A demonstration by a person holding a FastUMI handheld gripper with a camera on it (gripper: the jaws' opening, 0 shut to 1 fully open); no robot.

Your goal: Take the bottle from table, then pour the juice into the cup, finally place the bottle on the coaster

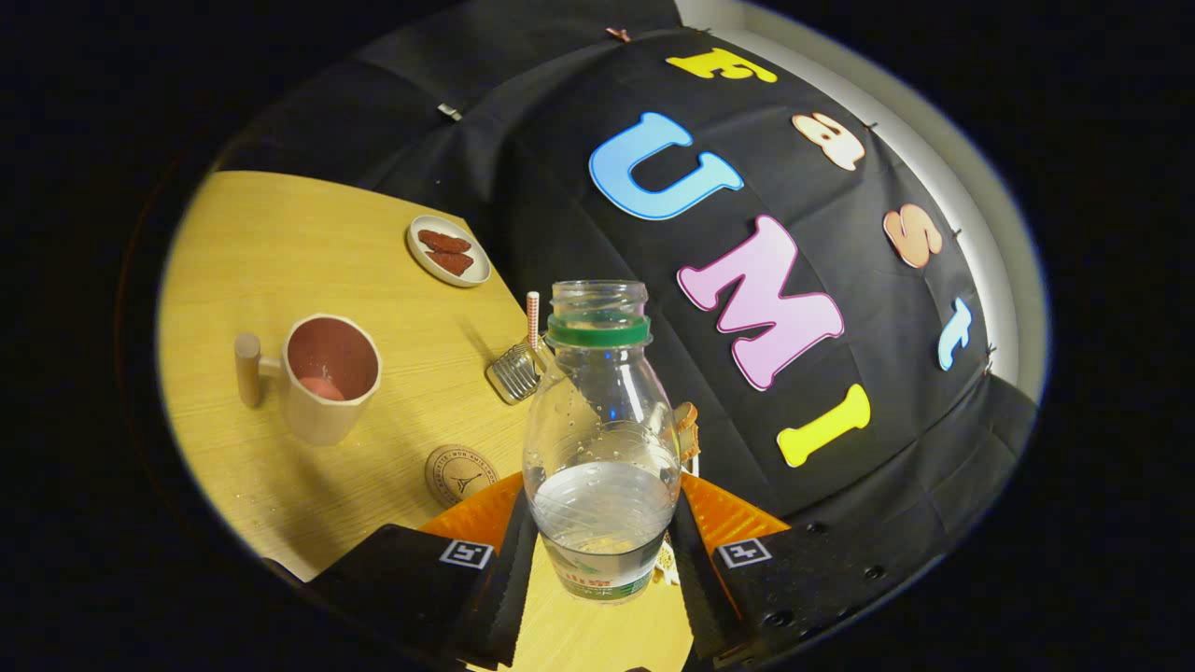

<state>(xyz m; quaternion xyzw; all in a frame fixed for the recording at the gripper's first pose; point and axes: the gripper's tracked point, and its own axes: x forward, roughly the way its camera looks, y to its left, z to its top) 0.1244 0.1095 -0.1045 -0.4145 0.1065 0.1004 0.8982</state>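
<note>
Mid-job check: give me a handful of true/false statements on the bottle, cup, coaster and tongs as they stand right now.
1. The tongs are shut on the bottle, one finger on each side of its lower body. True.
2. The bottle still has its cap on. False: its mouth is open, with only a green ring below the neck.
3. The bottle is full to the neck. False: liquid fills only the lower part.
4. The coaster is bare, with nothing standing on it. True.
5. The cup lies on its side. False: it stands upright on the table, handle turned away from the bottle.
</note>
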